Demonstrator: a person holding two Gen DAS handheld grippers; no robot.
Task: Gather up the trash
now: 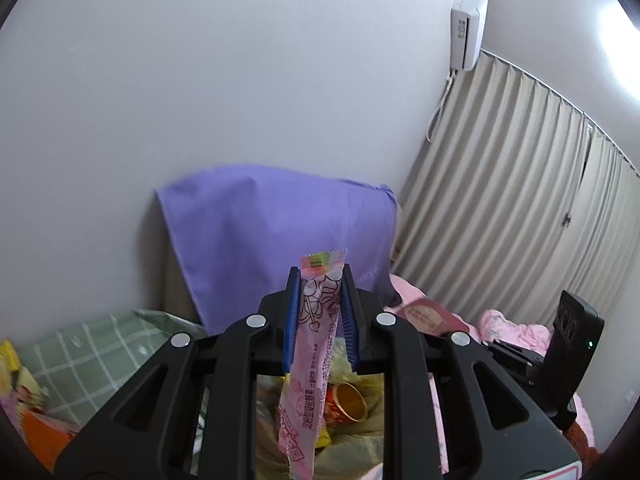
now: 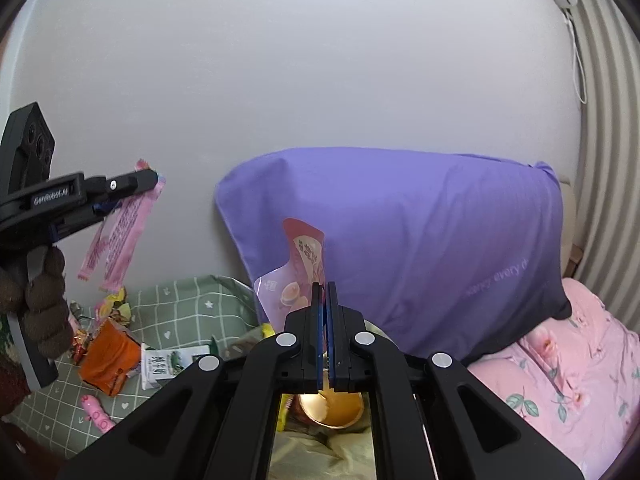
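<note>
My left gripper is shut on a long pink snack wrapper that hangs down between its blue pads. In the right wrist view this gripper is at the left, with the pink wrapper dangling below it. My right gripper is shut on the lower edge of a pink and red pouch, which stands up above the fingertips. Beneath both grippers lies a pale yellow bag holding a gold-lined paper bowl, seen also in the left wrist view as the bowl.
An orange packet, a milk carton, a pink toy-like item and several candy wrappers lie on the green checked sheet. A purple pillow leans on the wall. A pink floral quilt is to the right.
</note>
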